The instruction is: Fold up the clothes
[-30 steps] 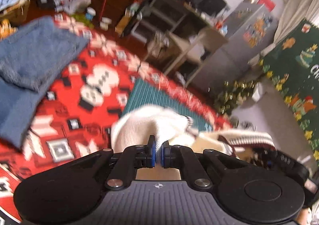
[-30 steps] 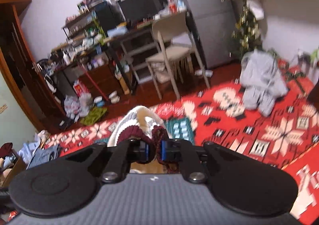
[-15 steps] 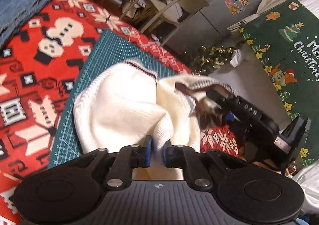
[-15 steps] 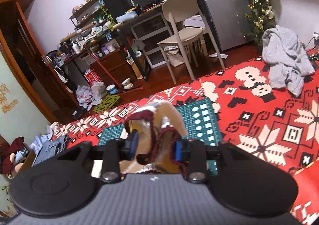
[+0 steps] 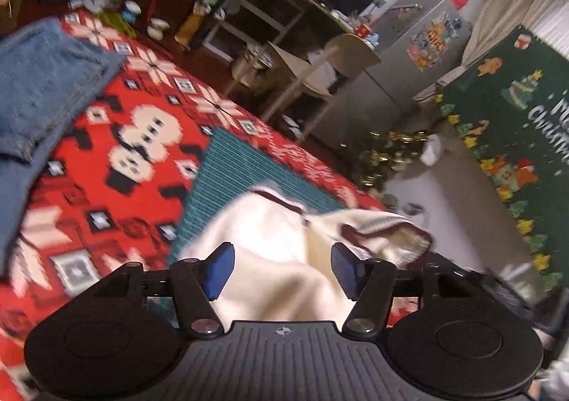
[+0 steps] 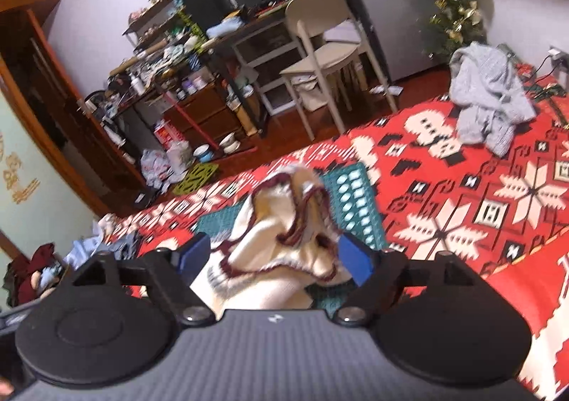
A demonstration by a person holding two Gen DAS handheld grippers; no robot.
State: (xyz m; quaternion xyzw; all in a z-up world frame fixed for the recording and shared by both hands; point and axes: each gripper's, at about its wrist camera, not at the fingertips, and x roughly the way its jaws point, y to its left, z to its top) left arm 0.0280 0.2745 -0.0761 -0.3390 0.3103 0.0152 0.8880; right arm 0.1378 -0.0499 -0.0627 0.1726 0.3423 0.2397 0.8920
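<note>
Both your left gripper [image 5: 281,271] and right gripper [image 6: 274,260] stand with jaws wide, gripping nothing. The cream sweater [image 5: 284,251] lies bunched on the green mat [image 5: 231,169] straight ahead at 12 o'clock, its maroon-trimmed end trailing toward 2 o'clock in the left view. At 3 o'clock a green hanging [image 5: 515,123] shows "Christm", cut off.

One sweater [image 5: 270,251], one jeans [image 5: 39,88], one chair [image 6: 320,45]

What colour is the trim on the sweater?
Dark maroon trim on the cream sweater, clearest in the right wrist view.
</note>
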